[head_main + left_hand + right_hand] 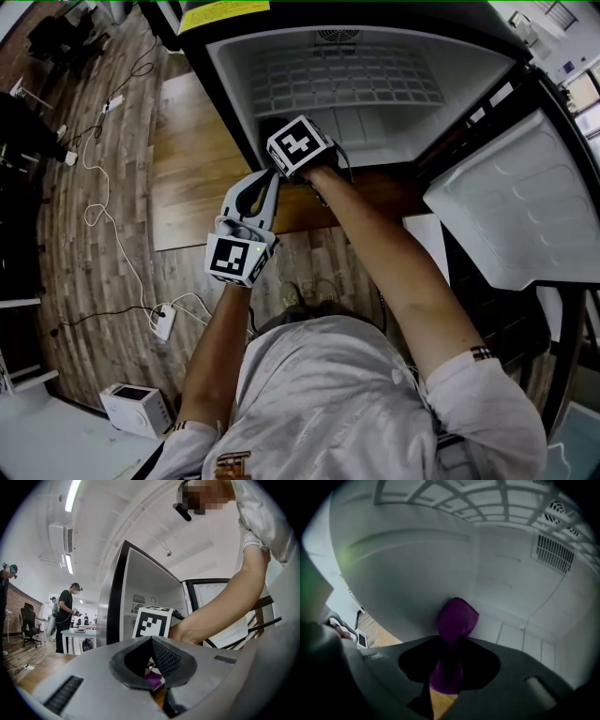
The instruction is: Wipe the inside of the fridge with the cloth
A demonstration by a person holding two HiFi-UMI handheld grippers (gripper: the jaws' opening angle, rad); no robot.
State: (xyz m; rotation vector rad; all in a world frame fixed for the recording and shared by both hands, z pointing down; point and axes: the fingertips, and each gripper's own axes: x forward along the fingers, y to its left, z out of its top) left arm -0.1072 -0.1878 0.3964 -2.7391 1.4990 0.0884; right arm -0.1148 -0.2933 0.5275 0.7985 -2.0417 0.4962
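Observation:
The fridge (375,56) stands open, its white inside facing me. My right gripper (296,142) reaches into the lower left of the compartment; its jaws are hidden under the marker cube in the head view. In the right gripper view the right gripper (452,641) is shut on a purple cloth (457,616), whose bunched end presses against the white inner wall (417,569). My left gripper (268,180) hovers just outside the fridge's front edge, below the right one. Its jaws (151,641) are shut, and a scrap of purple (154,680) shows through the gap behind them.
The fridge door (511,202) hangs open at the right. A wire shelf (347,80) spans the upper inside. Cables, a power strip (162,322) and a white box (136,408) lie on the wooden floor at the left. People (65,611) stand far off.

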